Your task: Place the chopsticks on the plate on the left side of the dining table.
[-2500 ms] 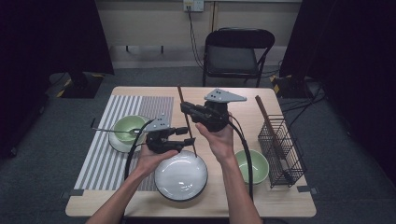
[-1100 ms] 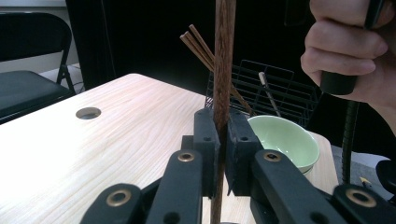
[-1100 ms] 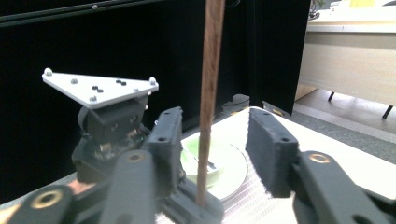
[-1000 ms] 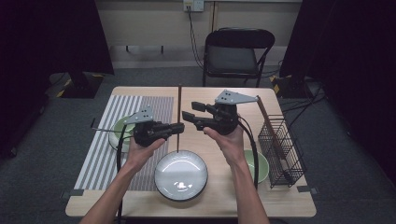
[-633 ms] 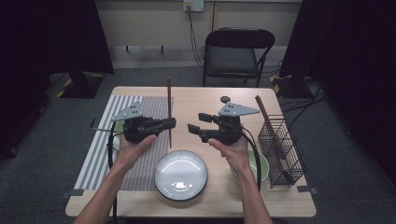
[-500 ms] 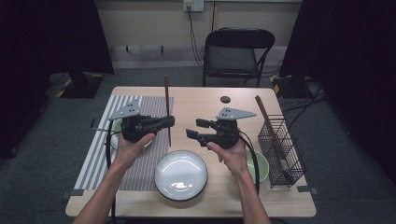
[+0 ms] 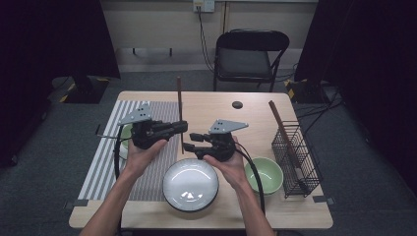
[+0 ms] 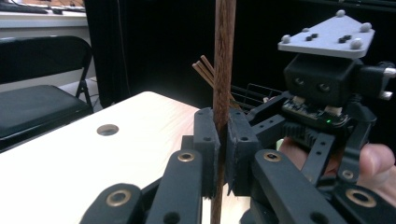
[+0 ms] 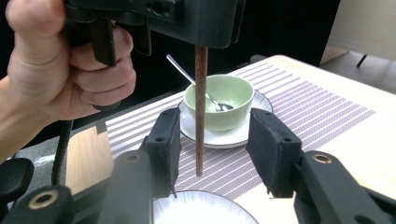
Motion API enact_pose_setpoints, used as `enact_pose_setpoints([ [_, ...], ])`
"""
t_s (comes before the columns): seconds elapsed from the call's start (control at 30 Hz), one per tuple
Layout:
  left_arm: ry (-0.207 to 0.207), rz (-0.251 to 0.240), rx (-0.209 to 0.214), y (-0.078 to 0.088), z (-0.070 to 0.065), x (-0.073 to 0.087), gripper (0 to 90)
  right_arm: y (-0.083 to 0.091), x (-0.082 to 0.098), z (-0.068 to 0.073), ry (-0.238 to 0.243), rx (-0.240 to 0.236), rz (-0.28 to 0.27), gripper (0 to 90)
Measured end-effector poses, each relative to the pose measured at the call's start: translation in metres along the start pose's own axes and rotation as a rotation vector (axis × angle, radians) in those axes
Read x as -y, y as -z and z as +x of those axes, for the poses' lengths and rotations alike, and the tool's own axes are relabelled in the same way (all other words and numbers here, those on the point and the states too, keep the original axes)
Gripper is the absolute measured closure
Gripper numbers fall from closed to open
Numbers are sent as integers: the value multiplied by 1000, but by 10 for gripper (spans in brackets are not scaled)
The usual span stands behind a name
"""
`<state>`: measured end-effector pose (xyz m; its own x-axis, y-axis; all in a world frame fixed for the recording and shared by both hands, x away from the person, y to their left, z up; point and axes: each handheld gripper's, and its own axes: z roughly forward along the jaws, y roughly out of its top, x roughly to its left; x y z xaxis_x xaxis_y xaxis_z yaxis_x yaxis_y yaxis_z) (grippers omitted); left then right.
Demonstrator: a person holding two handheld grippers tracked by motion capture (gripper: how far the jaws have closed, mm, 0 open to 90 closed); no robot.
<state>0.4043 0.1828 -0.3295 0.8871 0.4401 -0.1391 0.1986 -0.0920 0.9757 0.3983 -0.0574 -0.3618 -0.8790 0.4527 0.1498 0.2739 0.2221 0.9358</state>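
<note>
Chopstick (image 7: 180, 110) upright, pinched in left gripper (image 7: 183, 128); right gripper (image 7: 193, 140) jaws closing, spread around its lower end

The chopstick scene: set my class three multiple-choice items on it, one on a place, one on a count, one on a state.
1. Where does the wire basket stand?
A. on the table's right side
B. on the striped mat
C. on the chair

2. How many green bowls are on the table?
A. one
B. two
C. four

3. How does the left gripper stand?
A. open and empty
B. shut on a spoon
C. shut on the chopstick

Answers: 1 A, the high view shows it by the right edge. 2 B, one bowl beside the basket, another on a saucer on the mat. 3 C, its pads press the upright stick.
</note>
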Motion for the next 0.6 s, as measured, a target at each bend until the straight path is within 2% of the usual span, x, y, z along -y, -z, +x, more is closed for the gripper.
enact_pose_setpoints([
  [0.07,6,3,3,-2,-2,0,848,-2,1,0,-3,-26,-17,641],
  [0.1,14,0,8,-4,-2,0,848,-4,1,1,-2,-33,-14,647],
  [0.2,2,2,13,-7,-5,0,848,-7,2,2,1,-29,-21,647],
  [0.33,11,4,28,-12,-6,2,848,-9,3,4,12,-19,-42,764],
  [0.43,4,2,31,-13,-7,1,848,-6,1,3,-3,-21,-57,853],
  [0.5,-7,6,22,-12,-8,1,846,-4,2,1,-12,-21,-56,857],
  [0.6,-6,7,38,-13,-7,1,844,-2,3,1,-9,-19,-52,860],
])
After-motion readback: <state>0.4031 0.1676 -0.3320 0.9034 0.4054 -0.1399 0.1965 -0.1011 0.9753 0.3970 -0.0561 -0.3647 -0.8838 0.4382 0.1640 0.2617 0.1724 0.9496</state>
